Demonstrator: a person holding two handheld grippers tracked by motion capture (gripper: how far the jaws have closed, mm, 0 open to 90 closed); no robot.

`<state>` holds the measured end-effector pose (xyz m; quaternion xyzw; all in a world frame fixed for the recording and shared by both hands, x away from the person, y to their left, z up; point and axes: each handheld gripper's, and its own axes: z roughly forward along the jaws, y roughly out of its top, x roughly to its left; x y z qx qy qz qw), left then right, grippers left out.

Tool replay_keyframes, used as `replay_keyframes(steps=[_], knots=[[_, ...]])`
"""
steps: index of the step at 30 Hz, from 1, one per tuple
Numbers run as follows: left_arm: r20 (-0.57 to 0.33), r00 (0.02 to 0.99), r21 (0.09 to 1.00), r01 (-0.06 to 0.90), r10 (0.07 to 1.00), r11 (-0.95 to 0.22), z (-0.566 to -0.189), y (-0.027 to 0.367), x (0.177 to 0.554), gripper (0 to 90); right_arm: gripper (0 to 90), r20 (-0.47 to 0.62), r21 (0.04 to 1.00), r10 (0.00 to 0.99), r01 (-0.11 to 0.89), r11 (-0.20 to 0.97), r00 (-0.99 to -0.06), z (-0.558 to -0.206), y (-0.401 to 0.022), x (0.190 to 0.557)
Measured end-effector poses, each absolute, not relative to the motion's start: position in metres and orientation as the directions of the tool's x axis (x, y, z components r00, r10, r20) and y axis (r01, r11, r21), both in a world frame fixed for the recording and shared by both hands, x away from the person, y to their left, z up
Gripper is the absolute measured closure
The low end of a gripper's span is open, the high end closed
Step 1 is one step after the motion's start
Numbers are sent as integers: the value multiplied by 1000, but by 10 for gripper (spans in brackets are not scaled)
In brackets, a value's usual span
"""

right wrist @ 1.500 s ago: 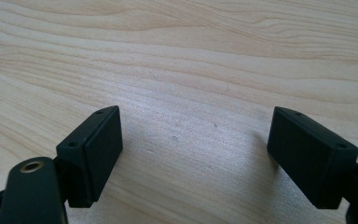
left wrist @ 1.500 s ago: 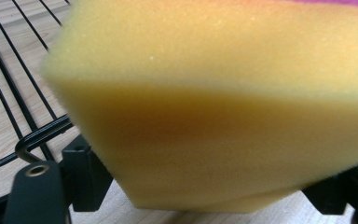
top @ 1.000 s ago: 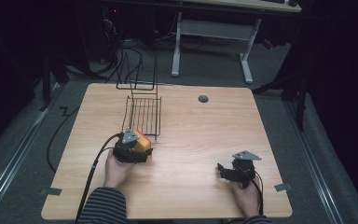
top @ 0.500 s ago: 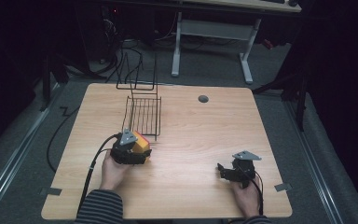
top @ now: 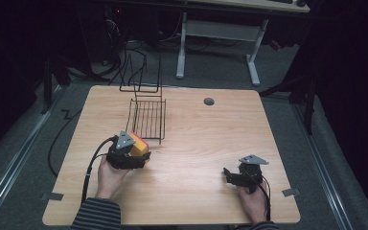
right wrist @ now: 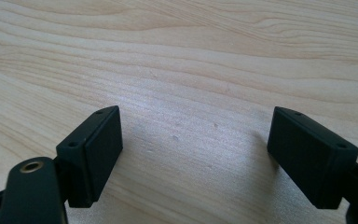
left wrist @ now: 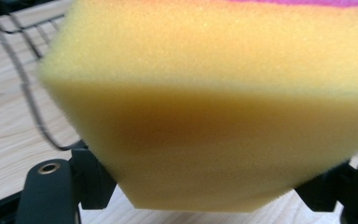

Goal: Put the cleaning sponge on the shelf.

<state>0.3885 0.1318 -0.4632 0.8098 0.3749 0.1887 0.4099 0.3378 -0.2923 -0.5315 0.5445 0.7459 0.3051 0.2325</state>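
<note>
While the left gripper [top: 133, 154] is clamped on a yellow sponge [left wrist: 205, 116] with a pink-red scouring face, it holds that sponge on the near-left part of the wooden table [top: 206, 139], just near of the black wire rack [top: 147, 117] that stands toward the far left. In the left gripper view the foam bulges out past both black jaws, so the hold looks to be a squeeze on soft material and not a firm one. The right gripper [top: 235, 176] rests at the near right, well apart from the rack, its jaws spread wide with nothing but bare wood between them. If the sponge is meant for the rack, the likely trouble is the foam: it may catch a corner on the rack's near rim or raised wire wall, twist in the grip, or spring away on release and land tilted across the wires. A light rack with no second gripper steadying it could also slide if nudged.
</note>
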Motion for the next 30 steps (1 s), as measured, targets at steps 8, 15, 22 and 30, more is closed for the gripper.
replay_keyframes(steps=[8,15,22,30], knots=[[-13,643,817,449,766,-363,-449,136,388,234,181,-15,709,954,670,221,-299,-531,-292,338],[-23,648,820,448,761,-357,-441,135,394,234,181,-15,709,954,670,221,-299,-532,-292,338],[-30,633,820,458,774,-343,-434,136,403,234,181,-14,709,954,670,220,-298,-531,-292,338],[-60,614,824,476,787,-308,-429,140,416,235,181,-15,709,954,670,221,-300,-531,-292,338]])
